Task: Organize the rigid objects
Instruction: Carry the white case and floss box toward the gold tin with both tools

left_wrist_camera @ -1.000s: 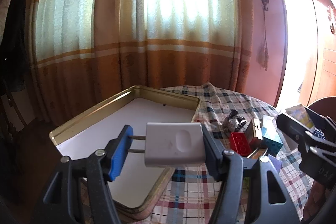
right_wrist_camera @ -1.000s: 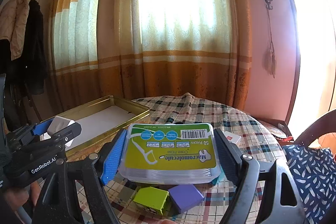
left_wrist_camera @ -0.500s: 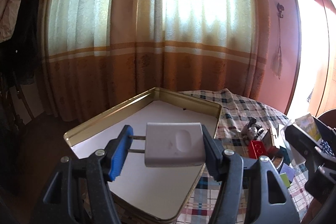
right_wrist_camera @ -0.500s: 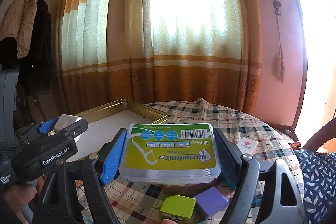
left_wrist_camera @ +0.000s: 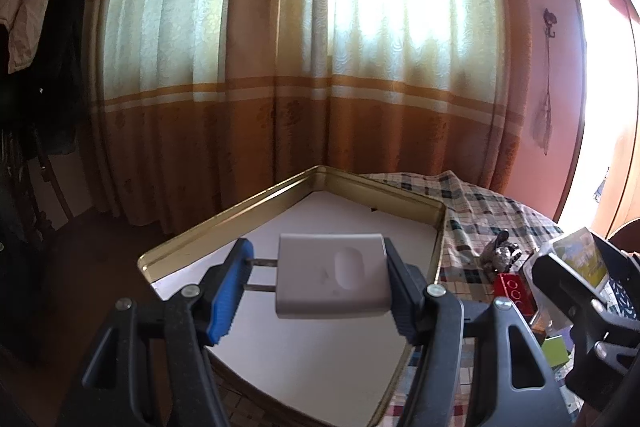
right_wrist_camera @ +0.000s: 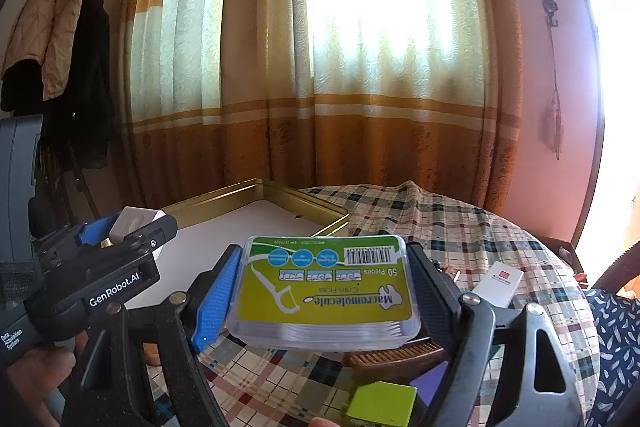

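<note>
A: Item one?

B: White plug adapter [left_wrist_camera: 334,275], clamped crosswise in left gripper [left_wrist_camera: 318,285]. Prongs level, pointing toward the blue pad on the left; flat back against the black pad on the right. Long axis running jaw to jaw. Oval dimple facing up. Held in the air over the white floor of the gold tray [left_wrist_camera: 224,223].

A: Item two?

B: Clear floss-pick box [right_wrist_camera: 326,287] with green-yellow label, gripped by its short ends in right gripper [right_wrist_camera: 324,291]. Lying flat, long axis across the jaws, label up, print upside down to the camera, barcode on the far edge. Carried above the plaid tabletop [right_wrist_camera: 460,227], just right of the tray.

A: Loose stock?

B: Green block [right_wrist_camera: 382,405] and purple block [right_wrist_camera: 434,381] below the box, brown ridged piece [right_wrist_camera: 400,355] between them and it. White card box [right_wrist_camera: 498,283] flat on the cloth to the right. Red brick [left_wrist_camera: 514,291] and small silvery figure [left_wrist_camera: 502,253] right of the tray.

A: Surroundings?

B: Orange-and-cream curtain [left_wrist_camera: 320,67] behind; coats [right_wrist_camera: 60,39] hanging at left.
</note>
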